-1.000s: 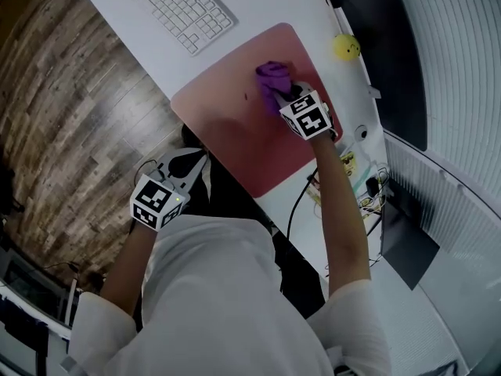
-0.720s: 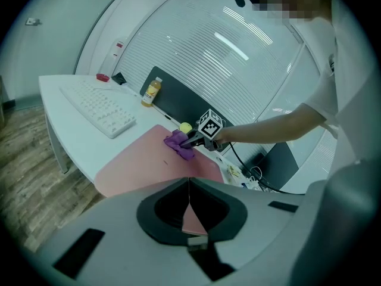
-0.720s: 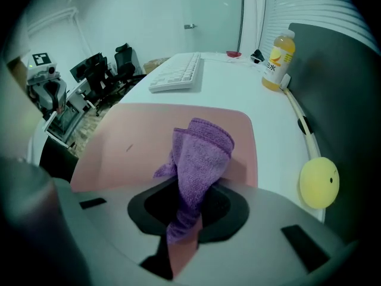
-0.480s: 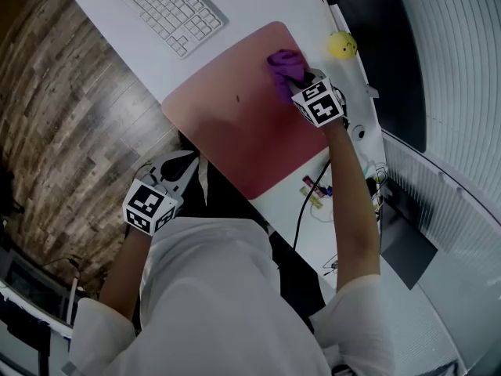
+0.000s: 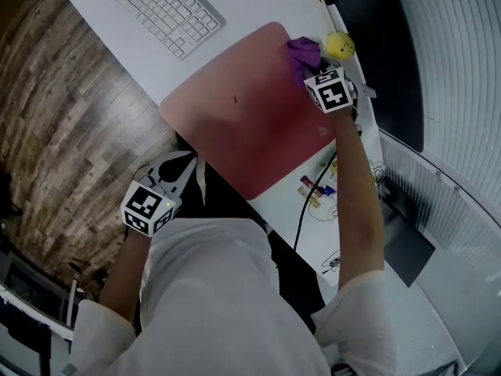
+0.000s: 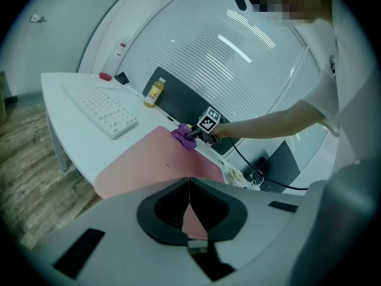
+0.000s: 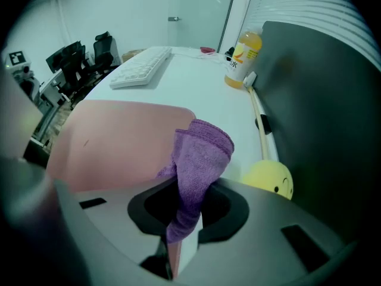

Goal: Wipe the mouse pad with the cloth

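Note:
A pink mouse pad (image 5: 243,116) (image 7: 113,136) (image 6: 149,162) lies on the white desk (image 5: 258,6). My right gripper (image 5: 311,67) (image 7: 184,219) is shut on a purple cloth (image 5: 301,52) (image 7: 199,159) (image 6: 183,137), which rests at the pad's far right corner, beside a yellow smiley ball (image 5: 340,45) (image 7: 269,179). Off the desk's near edge, over the wooden floor, my left gripper (image 5: 182,171) (image 6: 189,204) hangs shut and empty, its jaws pressed together.
A white keyboard (image 5: 160,10) (image 7: 140,67) lies left of the pad. An orange juice bottle (image 7: 243,58) (image 6: 154,92) stands by a dark monitor (image 7: 321,118). Cables and small items (image 5: 321,190) lie near the pad's right edge.
My right gripper has dragged the purple cloth across the pad toward its far right corner, close to the yellow ball. The left gripper has stayed about where it was.

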Motion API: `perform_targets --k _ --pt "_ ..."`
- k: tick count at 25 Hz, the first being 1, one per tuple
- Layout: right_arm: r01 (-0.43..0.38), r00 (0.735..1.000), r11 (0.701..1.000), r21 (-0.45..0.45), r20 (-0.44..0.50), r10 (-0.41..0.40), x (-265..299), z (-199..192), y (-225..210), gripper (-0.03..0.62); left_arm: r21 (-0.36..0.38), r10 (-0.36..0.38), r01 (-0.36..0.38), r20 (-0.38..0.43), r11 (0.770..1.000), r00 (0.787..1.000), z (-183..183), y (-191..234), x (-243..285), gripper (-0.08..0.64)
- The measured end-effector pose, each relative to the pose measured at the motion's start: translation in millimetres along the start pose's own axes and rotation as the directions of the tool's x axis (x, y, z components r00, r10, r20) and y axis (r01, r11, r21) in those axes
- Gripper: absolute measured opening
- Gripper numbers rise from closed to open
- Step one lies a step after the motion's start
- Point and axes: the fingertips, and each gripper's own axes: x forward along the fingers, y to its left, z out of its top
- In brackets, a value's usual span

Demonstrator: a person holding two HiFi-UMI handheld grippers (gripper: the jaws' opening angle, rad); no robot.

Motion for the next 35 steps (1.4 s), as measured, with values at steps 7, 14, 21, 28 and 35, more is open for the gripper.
perform_targets --k 7,14,21,28,35 --pt "0.112 0.993 0.993 0.028 0.036 -0.113 -16 35 -21 0.084 -0.012 0.014 -0.014 0.018 1.0 1.0 0 7 -10 0.018" --pt "0.153 0.988 0.988 0.03 0.021 -0.154 4 66 -10 0.084 -0.025 0.032 -0.031 0.036 0.999 0.999 0 18 -24 0.018" --pt "0.106 0.994 0.994 0.014 0.03 -0.107 23 85 30 0.084 -0.06 0.082 -0.079 0.051 0.995 0.995 -4 41 -45 0.018" --pt "0.062 0.995 0.997 0.033 0.072 -0.065 23 99 77 0.084 -0.088 0.093 -0.087 0.06 0.992 0.994 -14 47 -53 0.018" --pt "-0.002 0.992 1.0 0.028 0.123 -0.001 17 116 147 0.084 -0.095 0.099 -0.091 0.076 0.991 0.992 -15 52 -63 0.018"
